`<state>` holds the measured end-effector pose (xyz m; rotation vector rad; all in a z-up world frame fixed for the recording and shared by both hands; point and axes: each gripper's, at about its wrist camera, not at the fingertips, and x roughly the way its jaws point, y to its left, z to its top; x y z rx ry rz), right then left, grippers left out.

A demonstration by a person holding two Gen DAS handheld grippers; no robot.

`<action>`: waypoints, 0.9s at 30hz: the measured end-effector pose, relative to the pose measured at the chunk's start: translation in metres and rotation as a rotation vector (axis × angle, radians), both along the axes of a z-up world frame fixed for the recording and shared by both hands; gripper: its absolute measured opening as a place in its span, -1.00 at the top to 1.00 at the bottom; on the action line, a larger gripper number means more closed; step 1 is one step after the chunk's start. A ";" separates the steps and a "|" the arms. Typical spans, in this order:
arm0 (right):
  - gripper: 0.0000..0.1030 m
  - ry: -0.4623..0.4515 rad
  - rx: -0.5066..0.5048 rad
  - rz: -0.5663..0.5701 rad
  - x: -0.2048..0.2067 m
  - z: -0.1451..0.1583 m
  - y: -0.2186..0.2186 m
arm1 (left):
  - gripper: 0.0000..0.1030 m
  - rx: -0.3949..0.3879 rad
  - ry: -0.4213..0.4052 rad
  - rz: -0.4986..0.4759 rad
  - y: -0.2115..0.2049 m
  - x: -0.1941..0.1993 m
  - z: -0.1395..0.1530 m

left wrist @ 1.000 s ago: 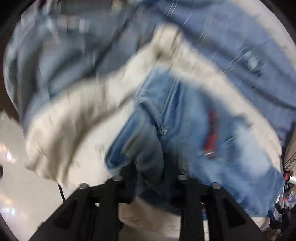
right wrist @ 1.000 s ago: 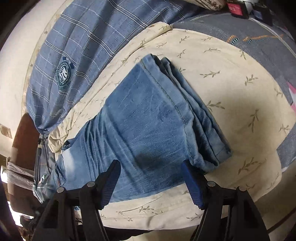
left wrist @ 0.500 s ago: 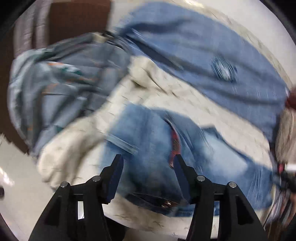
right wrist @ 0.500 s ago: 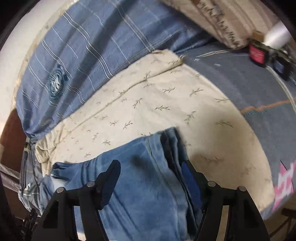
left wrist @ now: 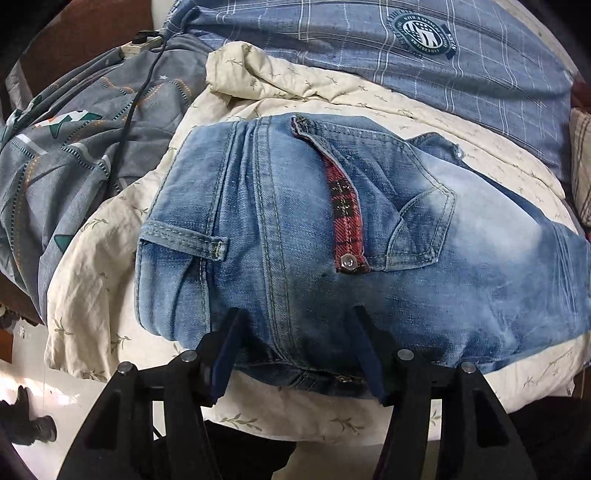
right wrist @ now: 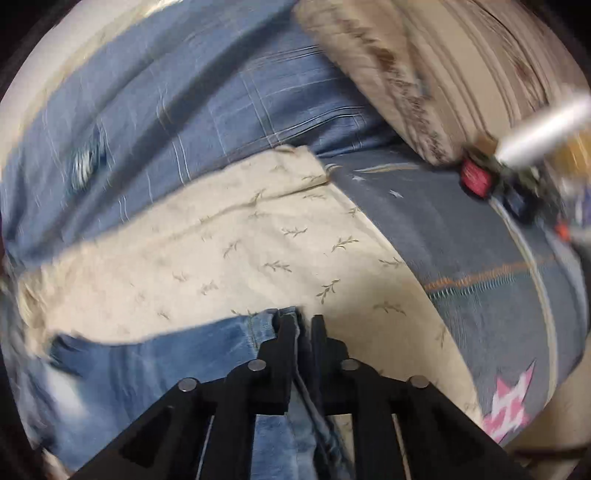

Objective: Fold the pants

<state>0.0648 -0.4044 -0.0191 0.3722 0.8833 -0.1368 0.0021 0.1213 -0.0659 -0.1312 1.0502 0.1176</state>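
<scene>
Light blue jeans (left wrist: 303, 236) lie folded on a cream leaf-print sheet (left wrist: 110, 236), seat side up, with a back pocket and a red plaid strip. My left gripper (left wrist: 295, 332) is open, its fingers hovering over the waistband end without holding it. In the right wrist view my right gripper (right wrist: 303, 325) is shut on the stacked leg hems of the jeans (right wrist: 166, 354), which stretch off to the left over the cream sheet (right wrist: 258, 236).
A blue plaid cover with a round badge (left wrist: 424, 33) lies behind the jeans. A grey patterned quilt (left wrist: 74, 140) with a black cable and power strip (left wrist: 138, 44) is at left. A striped pillow (right wrist: 443, 66) and small red and dark items (right wrist: 476, 175) sit at right.
My left gripper opened, let go of the waistband and drew back. My right gripper moved to the leg hems and closed on them.
</scene>
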 end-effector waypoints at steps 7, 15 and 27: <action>0.56 0.129 0.359 0.313 -0.035 -0.020 0.040 | -0.18 -0.063 -0.086 0.014 0.003 -0.007 0.035; 0.48 0.185 0.039 0.176 -0.037 -0.017 0.049 | -0.63 0.014 0.066 -0.038 0.001 0.011 -0.008; -0.52 0.065 0.114 0.805 0.093 0.032 0.338 | -0.67 0.018 -0.035 -0.008 0.011 0.019 -0.002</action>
